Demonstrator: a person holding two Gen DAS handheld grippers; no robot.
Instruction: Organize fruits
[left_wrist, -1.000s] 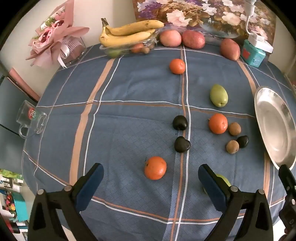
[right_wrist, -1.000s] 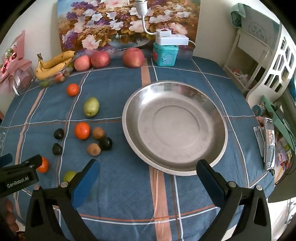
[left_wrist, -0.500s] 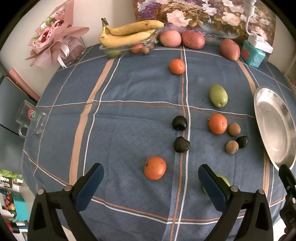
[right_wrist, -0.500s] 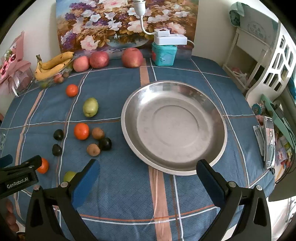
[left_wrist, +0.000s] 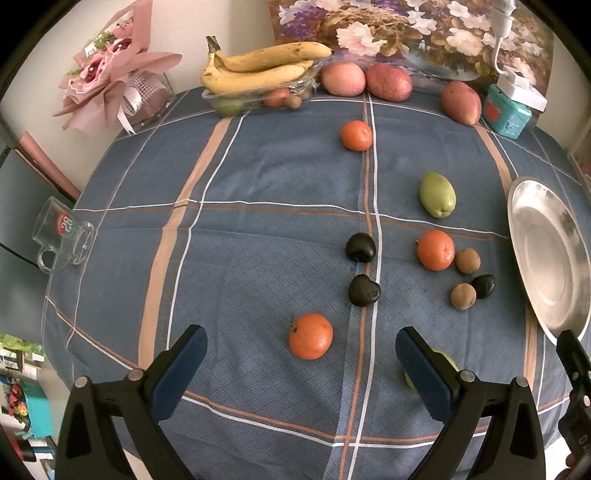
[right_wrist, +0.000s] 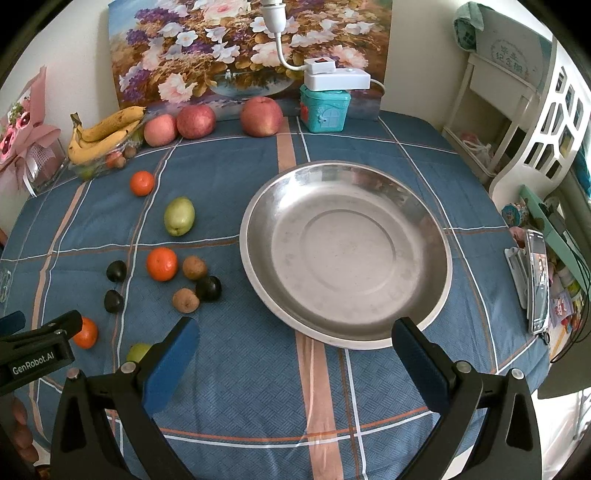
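Left gripper (left_wrist: 301, 373) is released, jaws spread wide and holding nothing, hovering above the near edge of the tablecloth (left_wrist: 258, 206). Right gripper (right_wrist: 295, 363) is likewise spread wide and holding nothing, positioned over the near rim of the steel plate (right_wrist: 439, 236), which carries no fruit.

Loose fruit lies to the left of the plate. The near orange (left_wrist: 310, 336) sits directly ahead of the left gripper, just beyond its fingertips and roughly centred on the gap between the jaws. It is round, so no long axis constrains the jaw orientation. In the right wrist view the same orange shows at the far left, partly behind the left gripper body, well off the right gripper's line.

Judgement: the left gripper is the nearer tool; a short advance forward and down should bracket the near orange. The plate lies to the right of this fruit, so the carry would run rightward.

A green fruit (left_wrist: 448, 360) lies partly hidden behind the left gripper's right finger; avoid striking it on descent. Two dark fruits (left_wrist: 364, 290) lie beyond the near orange, apart from it.
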